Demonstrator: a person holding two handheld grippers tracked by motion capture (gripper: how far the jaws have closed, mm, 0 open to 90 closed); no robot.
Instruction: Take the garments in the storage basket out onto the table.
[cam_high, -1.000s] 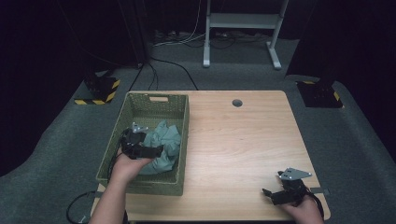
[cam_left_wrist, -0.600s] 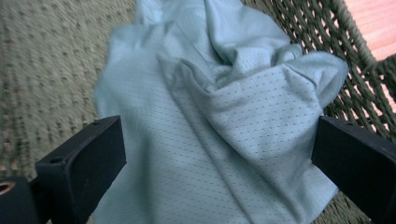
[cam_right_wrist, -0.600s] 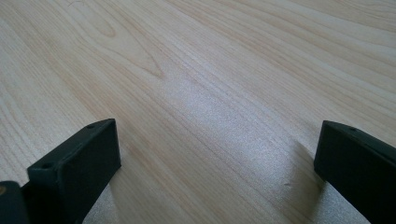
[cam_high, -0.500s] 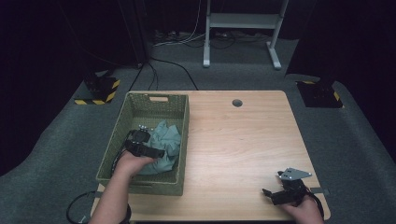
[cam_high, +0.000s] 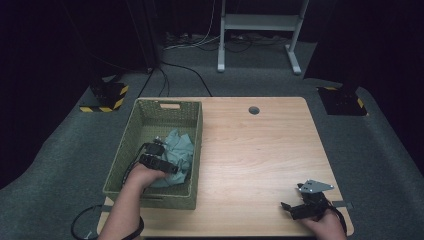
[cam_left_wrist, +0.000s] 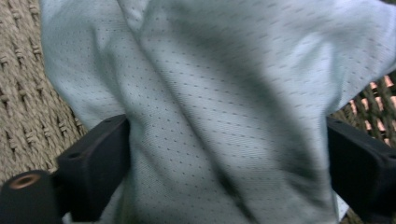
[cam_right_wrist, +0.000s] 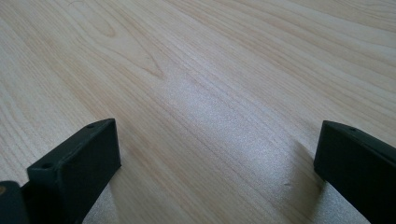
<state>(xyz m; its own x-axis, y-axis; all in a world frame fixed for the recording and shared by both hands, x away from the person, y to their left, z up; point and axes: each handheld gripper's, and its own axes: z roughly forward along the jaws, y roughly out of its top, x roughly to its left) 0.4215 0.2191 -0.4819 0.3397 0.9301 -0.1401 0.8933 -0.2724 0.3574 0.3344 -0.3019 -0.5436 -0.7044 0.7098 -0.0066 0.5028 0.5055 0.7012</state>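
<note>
I'm working at the desk (cam_high: 260, 150), with the green woven basket (cam_high: 150, 112) sitting on its left side. The pale blue-green cloth (cam_high: 177, 150) is lying crumpled inside that basket, toward its near right part. My left claw (cam_high: 167, 162) is down in the basket on the cloth; its jaws have just been closing, and in the left gripper view the cloth (cam_left_wrist: 224, 116) is bunched between them, filling the gap, though I'm not seeing the pads press it yet, so I'm calling it still spread around the fabric.

To do this grab well, I'm judging I should be closing fully on a thick fold, not a single thin layer, and keeping the tips off the basket weave (cam_left_wrist: 23, 93) so nothing snags before lifting straight up.

My right claw (cam_high: 295, 210) is resting spread wide on the near right of the desk (cam_right_wrist: 210, 84), holding nothing.
</note>
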